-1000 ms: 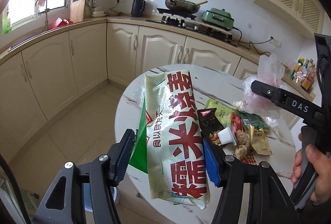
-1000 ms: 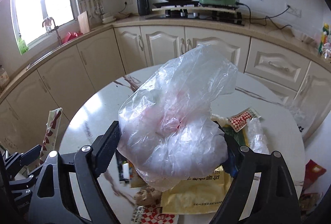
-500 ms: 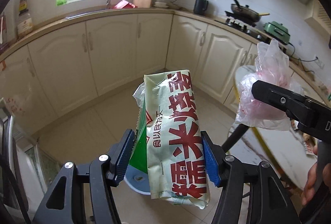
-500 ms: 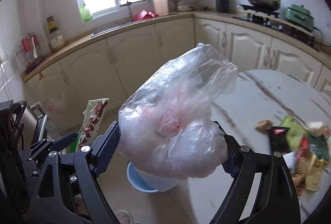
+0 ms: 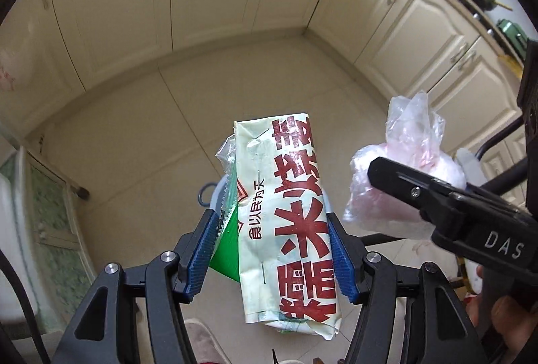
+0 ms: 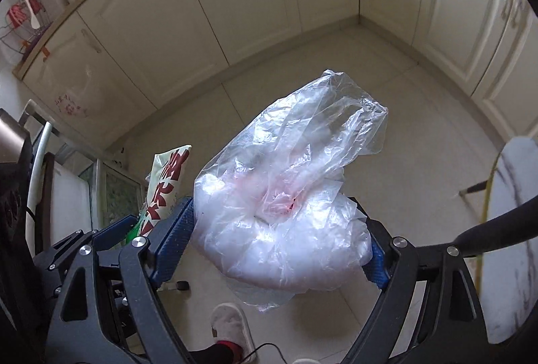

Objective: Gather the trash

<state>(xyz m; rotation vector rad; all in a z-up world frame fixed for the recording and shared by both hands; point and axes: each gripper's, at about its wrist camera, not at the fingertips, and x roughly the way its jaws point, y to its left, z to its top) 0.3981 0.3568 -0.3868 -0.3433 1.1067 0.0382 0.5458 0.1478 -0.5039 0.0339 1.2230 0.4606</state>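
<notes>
Two loads hang over the floor: left gripper (image 5: 272, 249) clamps the rice packet (image 5: 285, 212) above what seems a blue bin (image 5: 215, 196); right gripper (image 6: 282, 243) pinches the plastic bag (image 6: 285, 196), nearby, for dropping.

Large red Chinese characters ran down the pale food packet (image 5: 285, 216), smaller dark characters "食以民为天" sat beside its green corner, white letters "DAS" marked the right gripper (image 5: 503, 249) body

A cream packet (image 5: 289, 216) with red lettering and a crumpled clear plastic bag (image 6: 285, 212), both held above the floor.
</notes>
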